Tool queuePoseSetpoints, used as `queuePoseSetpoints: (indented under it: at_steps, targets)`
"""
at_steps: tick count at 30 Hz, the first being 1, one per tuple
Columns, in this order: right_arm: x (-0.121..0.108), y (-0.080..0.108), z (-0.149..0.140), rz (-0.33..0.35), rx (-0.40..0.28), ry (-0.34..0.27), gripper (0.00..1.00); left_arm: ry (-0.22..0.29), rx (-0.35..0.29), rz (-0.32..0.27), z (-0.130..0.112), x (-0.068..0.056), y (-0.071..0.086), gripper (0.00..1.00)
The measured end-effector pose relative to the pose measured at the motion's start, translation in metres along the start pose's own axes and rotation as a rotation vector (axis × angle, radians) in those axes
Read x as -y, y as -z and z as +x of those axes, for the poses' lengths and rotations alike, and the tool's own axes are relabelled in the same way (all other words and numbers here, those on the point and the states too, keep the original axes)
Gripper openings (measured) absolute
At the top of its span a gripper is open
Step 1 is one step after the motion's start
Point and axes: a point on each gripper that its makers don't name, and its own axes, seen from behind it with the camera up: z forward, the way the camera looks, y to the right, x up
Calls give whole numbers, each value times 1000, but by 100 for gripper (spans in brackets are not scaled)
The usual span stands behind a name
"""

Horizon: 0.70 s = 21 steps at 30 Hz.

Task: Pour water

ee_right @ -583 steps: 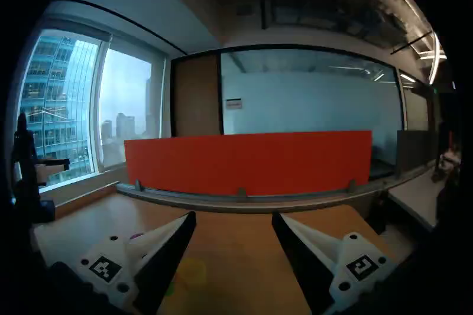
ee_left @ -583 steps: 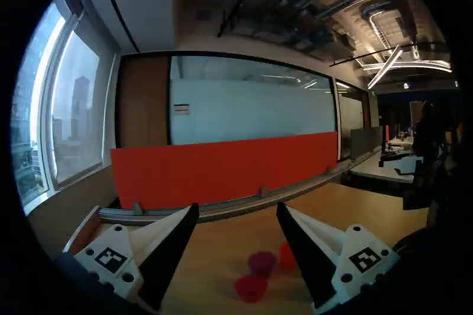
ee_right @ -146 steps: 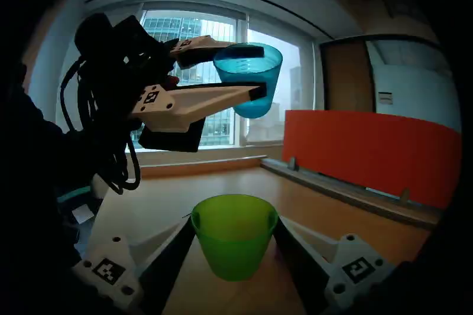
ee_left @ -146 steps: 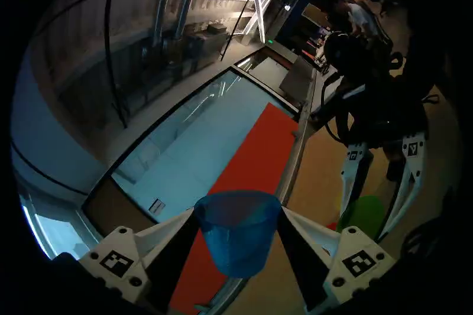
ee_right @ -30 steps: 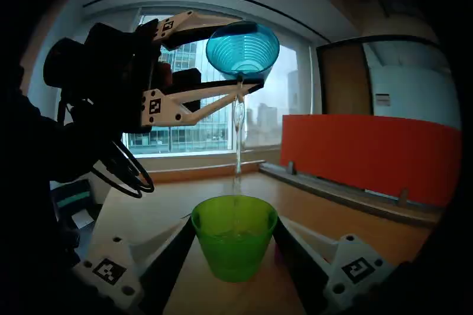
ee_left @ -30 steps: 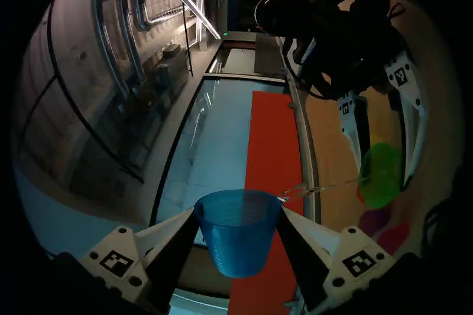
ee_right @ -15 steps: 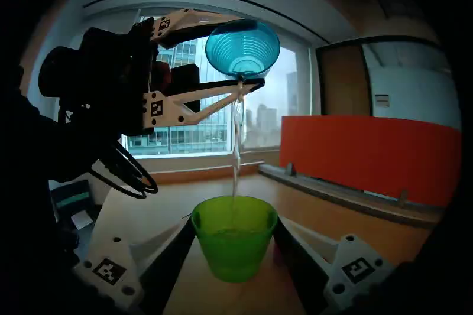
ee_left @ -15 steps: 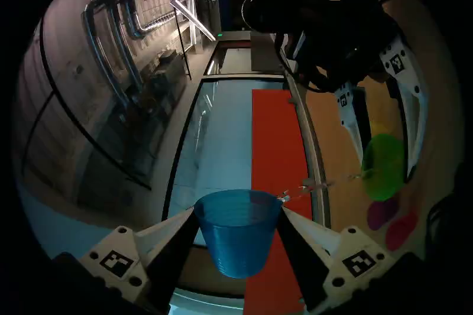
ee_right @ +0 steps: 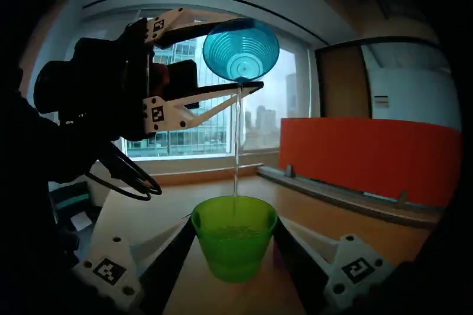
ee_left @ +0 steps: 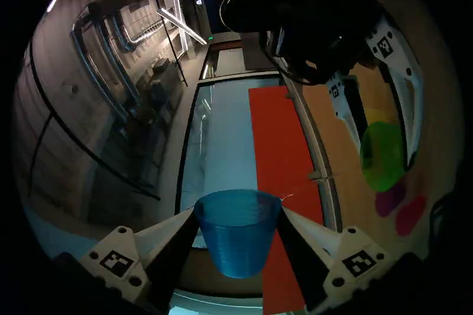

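- Right gripper view: the right gripper (ee_right: 233, 223) was seen nearest, its 2 fingers pressed against opposite sides of the green cup (ee_right: 235, 253), which was held upright above the desk (ee_right: 331, 220).
- Water was seen inside the green cup, its surface broken by ripples.
- A thin water stream (ee_right: 236, 143) was seen falling straight down into that cup from the lip of the blue cup (ee_right: 240, 50) directly above it.
- The blue cup was tipped with its mouth toward the camera and was clamped between the 2 fingers of the left gripper (ee_right: 251, 52), which reached in from the upper left.
- Farther back, an orange partition (ee_right: 366, 155) was seen along the far edge of the desk, and a window (ee_right: 272, 114) behind the blue cup.
- Left gripper view: the blue cup was seen gripped on both sides by the near fingers, with the room rolled sideways.
- A fine thread of water was seen running from its rim toward the green cup, held farther off between the white fingers of the right gripper.
- Just beside the green cup, a purple cup (ee_left: 390, 198) and a red cup (ee_left: 411, 216) were seen on the desk.
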Motion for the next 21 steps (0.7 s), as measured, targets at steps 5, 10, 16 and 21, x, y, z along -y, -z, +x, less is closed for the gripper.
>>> queuePoseSetpoints:
  at_steps: [5, 10, 16, 21]
  targets:
    - [0, -1, 0, -1, -2, 1, 91, -34, -5, 15, 5, 2, 0, 87]
    - [-2, -1, 2, -4, -4, 1, 91, -58, -11, 23, 9, 4, 0, 87]
    - [-3, 0, 4, -5, -8, 1, 91, -76, -12, 29, 11, 4, -1, 87]
    - [-4, 0, 6, -7, -10, 3, 91, -74, -13, 35, 11, 7, -1, 87]
